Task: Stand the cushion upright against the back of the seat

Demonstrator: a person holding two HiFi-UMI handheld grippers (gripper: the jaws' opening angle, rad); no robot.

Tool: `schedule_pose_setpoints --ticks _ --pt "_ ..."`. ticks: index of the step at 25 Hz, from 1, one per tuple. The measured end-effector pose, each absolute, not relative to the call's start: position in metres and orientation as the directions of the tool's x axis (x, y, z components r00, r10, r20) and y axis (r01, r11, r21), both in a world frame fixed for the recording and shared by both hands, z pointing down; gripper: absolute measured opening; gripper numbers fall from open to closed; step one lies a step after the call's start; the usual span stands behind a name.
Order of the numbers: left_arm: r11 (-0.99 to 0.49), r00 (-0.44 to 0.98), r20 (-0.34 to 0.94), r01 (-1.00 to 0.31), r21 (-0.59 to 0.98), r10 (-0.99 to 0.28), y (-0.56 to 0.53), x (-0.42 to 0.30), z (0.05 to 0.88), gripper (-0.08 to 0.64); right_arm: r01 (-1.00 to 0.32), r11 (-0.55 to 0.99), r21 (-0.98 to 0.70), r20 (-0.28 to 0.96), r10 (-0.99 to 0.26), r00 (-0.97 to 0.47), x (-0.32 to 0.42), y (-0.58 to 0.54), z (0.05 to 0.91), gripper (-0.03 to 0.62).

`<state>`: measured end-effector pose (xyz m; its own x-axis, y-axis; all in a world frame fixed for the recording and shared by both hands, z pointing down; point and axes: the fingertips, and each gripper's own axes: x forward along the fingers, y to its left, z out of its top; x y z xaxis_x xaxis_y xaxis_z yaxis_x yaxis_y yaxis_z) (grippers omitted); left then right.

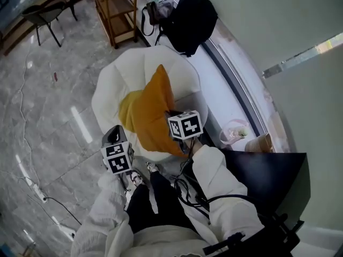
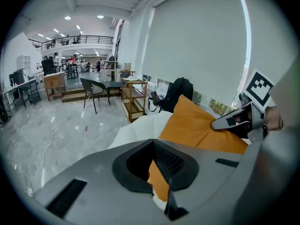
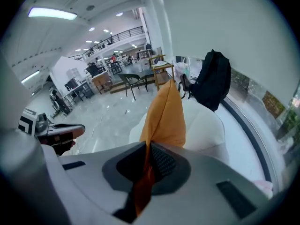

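Observation:
The orange cushion (image 1: 151, 114) hangs lifted over the white round seat (image 1: 115, 82), its top corner pointing toward the seat's padded back (image 1: 185, 71). My left gripper (image 1: 123, 135) holds the cushion's left lower corner and my right gripper (image 1: 178, 119) its right edge. In the left gripper view the jaws of my left gripper (image 2: 153, 168) are shut on a fold of the cushion (image 2: 197, 125). In the right gripper view my right gripper (image 3: 146, 165) is shut on the cushion (image 3: 165, 114), whose fabric runs down between the pads.
A black backpack (image 1: 190, 20) rests on the window ledge behind the seat. A wooden shelf unit (image 1: 118, 9) and a black chair (image 1: 43, 15) stand farther off on the marble floor. A power strip with cable (image 1: 40, 195) lies at the left.

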<state>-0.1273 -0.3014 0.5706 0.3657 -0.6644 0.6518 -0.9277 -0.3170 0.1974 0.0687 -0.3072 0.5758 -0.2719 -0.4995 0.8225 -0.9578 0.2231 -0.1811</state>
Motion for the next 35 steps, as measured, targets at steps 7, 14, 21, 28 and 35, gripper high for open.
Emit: schedule_pose_setpoints --ticks 7,14,21,28,35 --pt "-0.335 0.375 0.621 -0.924 0.186 -0.688 -0.321 -0.091 0.553 -0.003 -0.932 0.303 -0.198 0.862 -0.399 -0.313 0.089 -0.326 0.57 0.071" --pt "-0.318 0.361 0.642 -0.929 0.187 -0.676 -0.336 -0.051 0.573 -0.003 -0.898 0.381 -0.22 0.821 -0.425 -0.381 0.118 -0.359 0.605 0.071" --pt "-0.327 0.355 0.658 -0.929 0.171 -0.664 -0.352 -0.023 0.585 -0.003 -0.891 0.358 -0.279 0.79 -0.442 -0.425 0.136 -0.401 0.608 0.071" --pt "-0.315 0.334 0.658 -0.937 0.152 -0.675 -0.366 -0.021 0.574 -0.003 -0.848 0.392 -0.356 0.768 -0.394 -0.505 0.115 -0.423 0.583 0.068" --pt "-0.306 0.329 0.641 -0.94 0.152 -0.693 -0.378 -0.021 0.568 -0.003 -0.855 0.444 -0.267 0.805 -0.385 -0.451 0.124 -0.432 0.589 0.069"
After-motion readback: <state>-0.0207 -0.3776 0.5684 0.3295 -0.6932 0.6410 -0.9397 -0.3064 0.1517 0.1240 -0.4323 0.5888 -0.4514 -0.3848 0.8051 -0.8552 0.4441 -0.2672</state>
